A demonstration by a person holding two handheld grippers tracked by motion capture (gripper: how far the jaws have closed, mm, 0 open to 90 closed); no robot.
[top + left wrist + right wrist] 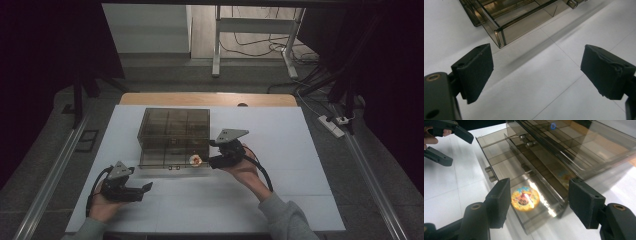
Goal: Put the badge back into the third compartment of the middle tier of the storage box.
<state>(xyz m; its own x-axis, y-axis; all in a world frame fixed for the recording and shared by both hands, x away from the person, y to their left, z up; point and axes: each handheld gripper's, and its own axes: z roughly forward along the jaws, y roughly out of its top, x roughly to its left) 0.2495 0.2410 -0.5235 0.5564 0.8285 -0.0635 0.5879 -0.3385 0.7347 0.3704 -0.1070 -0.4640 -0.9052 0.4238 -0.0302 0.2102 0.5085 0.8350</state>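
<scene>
A smoky transparent drawer box (pixel 174 125) stands on the white table (pixel 300 150). Its bottom drawer (pixel 167 160) is pulled out toward me. A small round orange disc with a cartoon print (pixel 195 159) lies in the drawer's right end. My right gripper (pixel 212 161) is open just right of that end. In the right gripper view the disc (pixel 525 198) sits inside the drawer (pixel 499 160), between and beyond the open jaws (pixel 540 191), untouched. My left gripper (pixel 146 188) is open over bare table at the front left, holding nothing (pixel 536 72).
The drawer's near corner (pixel 500 37) lies ahead of the left gripper. The left gripper (pixel 451 143) also appears far off in the right gripper view. Bare white table spreads in front of and to the right of the box. Beyond the table's far edge are floor cables and a power strip (pixel 332 125).
</scene>
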